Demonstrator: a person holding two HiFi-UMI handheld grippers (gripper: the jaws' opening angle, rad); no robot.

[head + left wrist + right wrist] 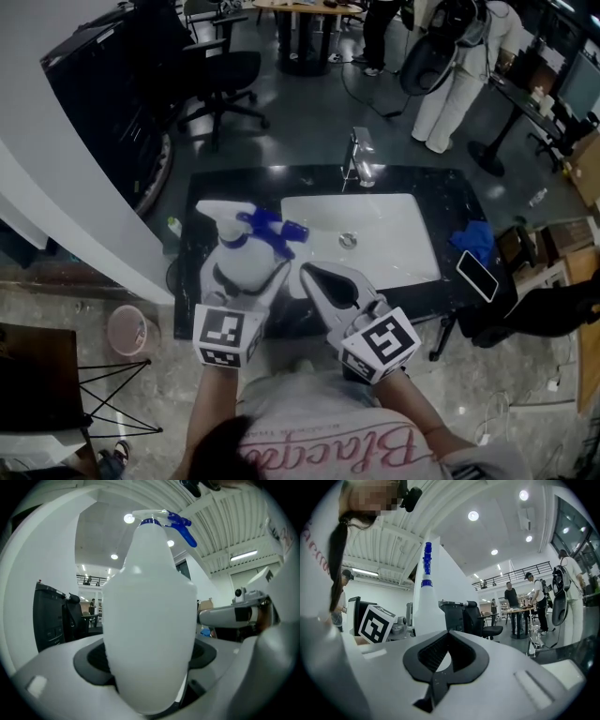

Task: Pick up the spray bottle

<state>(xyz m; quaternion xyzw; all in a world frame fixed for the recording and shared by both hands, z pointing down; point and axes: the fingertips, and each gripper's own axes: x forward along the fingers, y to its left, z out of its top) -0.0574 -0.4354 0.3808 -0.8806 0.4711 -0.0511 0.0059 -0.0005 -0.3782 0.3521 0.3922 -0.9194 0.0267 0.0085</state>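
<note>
The white spray bottle (236,258) with its blue trigger (272,228) stands upright in the air over the left end of the black counter (441,187). My left gripper (246,276) is shut on its body, one jaw on each side. In the left gripper view the bottle (150,620) fills the space between the pads (89,660). My right gripper (306,271) hovers just right of the bottle, shut and empty. In the right gripper view its jaws (449,634) meet at the tips, and the bottle (426,597) rises at their left.
A white sink basin (384,234) with a faucet (361,159) is set into the counter. At the right end lie a blue cloth (476,239) and a phone (476,275). A pink bucket (127,328) sits on the floor at left. An office chair (220,75) and people stand behind.
</note>
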